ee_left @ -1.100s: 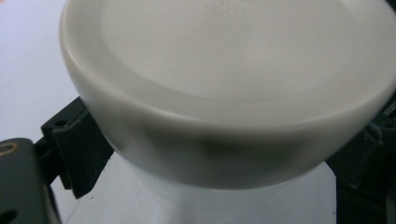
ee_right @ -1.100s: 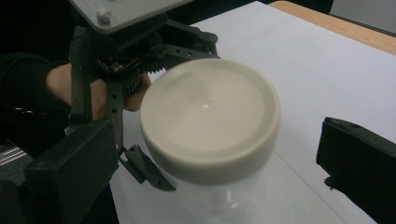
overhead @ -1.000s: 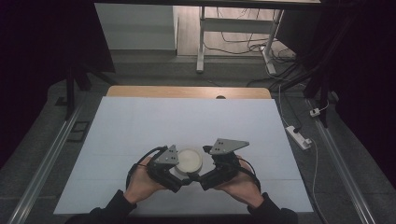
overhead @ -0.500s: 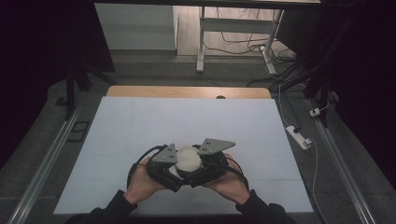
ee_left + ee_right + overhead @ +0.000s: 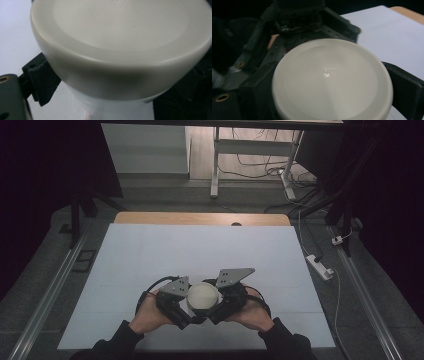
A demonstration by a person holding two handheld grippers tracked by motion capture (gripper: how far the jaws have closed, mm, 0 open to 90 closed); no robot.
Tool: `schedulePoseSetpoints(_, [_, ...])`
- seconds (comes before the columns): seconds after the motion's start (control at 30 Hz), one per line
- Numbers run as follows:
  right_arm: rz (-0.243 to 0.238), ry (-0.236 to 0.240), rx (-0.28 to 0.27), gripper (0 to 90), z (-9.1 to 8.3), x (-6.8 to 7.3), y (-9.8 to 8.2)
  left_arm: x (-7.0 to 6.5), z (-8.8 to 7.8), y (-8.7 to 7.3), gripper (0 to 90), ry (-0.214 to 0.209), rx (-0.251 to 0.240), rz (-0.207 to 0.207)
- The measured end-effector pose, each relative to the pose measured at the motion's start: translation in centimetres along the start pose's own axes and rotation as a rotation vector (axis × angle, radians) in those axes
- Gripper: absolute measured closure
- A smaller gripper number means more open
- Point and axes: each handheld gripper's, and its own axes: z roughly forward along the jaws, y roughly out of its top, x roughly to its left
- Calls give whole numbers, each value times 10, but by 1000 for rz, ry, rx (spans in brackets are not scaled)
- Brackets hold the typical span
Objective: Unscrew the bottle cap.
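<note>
Lower centre of the high view: left gripper (image 5: 186, 306) and right gripper (image 5: 216, 306) both pinch the white lidded jar (image 5: 202, 295), jaws closed on its sides (the lid (image 5: 332, 80) looks seated). Probably unscrewing: hold one side firm, twist level. Beyond, the pale table (image 5: 200, 250) lies bare.

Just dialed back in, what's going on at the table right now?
A person is working near the front edge of the white table with a gripper in each hand. Both the left gripper and the right gripper are closed in around one round cream-white lidded container. The right gripper's jaws flank the lid, while the left's sit lower, beside the body under it. Whether the lid is being turned isn't visible.
</note>
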Motion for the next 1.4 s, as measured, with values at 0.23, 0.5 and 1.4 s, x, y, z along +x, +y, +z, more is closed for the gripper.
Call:
schedulePoseSetpoints(0.23, [-64, 157, 24, 69, -4, -4, -4, -3, 4, 0, 78, -74, 11, 50])
schedulePoseSetpoints(0.5, [29, -54, -39, 0, -13, -8, 3, 5, -2, -2, 78, 101, -12, -68])
schedulePoseSetpoints(1.4, [-7, 15, -21, 72, -12, 11, 11, -7, -7, 6, 78, -61, -61, 40])
